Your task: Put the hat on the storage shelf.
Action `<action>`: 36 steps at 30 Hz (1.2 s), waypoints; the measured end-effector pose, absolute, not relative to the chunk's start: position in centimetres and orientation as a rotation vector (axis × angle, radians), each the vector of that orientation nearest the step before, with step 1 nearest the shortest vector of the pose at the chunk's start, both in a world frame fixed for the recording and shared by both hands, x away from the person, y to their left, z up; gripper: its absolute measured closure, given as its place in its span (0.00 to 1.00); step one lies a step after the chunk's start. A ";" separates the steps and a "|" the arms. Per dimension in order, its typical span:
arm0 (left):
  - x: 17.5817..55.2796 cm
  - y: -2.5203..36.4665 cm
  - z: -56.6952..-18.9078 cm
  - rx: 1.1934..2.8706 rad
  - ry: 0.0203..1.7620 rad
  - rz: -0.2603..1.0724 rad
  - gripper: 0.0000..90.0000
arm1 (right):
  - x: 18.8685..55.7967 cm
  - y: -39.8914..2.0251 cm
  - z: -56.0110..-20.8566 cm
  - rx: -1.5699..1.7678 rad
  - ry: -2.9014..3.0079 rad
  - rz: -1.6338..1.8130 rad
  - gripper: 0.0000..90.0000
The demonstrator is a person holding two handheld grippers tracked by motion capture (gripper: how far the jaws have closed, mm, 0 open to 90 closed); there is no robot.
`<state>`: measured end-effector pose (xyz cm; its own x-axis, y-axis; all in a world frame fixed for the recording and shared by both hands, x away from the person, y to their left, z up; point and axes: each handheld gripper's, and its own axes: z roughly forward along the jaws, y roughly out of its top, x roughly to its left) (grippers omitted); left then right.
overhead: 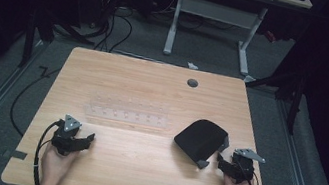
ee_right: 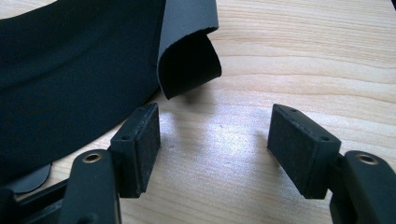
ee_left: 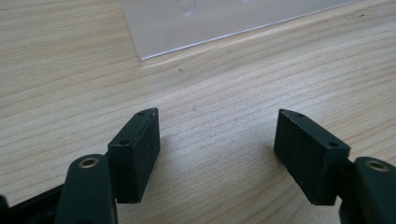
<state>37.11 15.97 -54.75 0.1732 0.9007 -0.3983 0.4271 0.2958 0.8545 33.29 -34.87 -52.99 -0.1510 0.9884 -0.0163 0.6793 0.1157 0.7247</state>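
A clear plastic rack (overhead: 128,110) lies in the middle of the wooden table (overhead: 152,90); its near corner (ee_left: 187,28) shows ahead of my left gripper. A curled black sheet with a grey underside (overhead: 200,139) rests to the right of the rack. My left gripper (overhead: 85,138) sits near the table's front left, jaws open over bare wood (ee_left: 217,140), a short way from the rack. My right gripper (overhead: 222,162) sits at the front right, open with nothing between its pads (ee_right: 215,140). The sheet's curled corner (ee_right: 187,56) lies just beyond its left fingertip.
A round grey cable hole (overhead: 192,83) is near the table's far edge. Another desk's white legs (overhead: 246,45) and loose cables stand on the floor behind. Metal rails run along the floor on both sides of the table.
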 end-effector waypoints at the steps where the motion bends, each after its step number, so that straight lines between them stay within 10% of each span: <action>1: 37.1 16.0 -54.8 1.312 1.439 0.530 0.35 | 33.3 -34.9 -53.0 1.613 1.891 0.796 0.38; 36: 37.1 16.0 -54.8 1.316 1.437 0.530 0.35 | 30.9 -36.1 -51.9 1.631 1.802 0.943 0.45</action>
<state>37.09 15.95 -54.75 0.1748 0.9014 -0.3962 0.4284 0.2927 0.8549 30.86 -36.12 -51.93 -0.1327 0.9888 0.0689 0.6203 0.0286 0.7838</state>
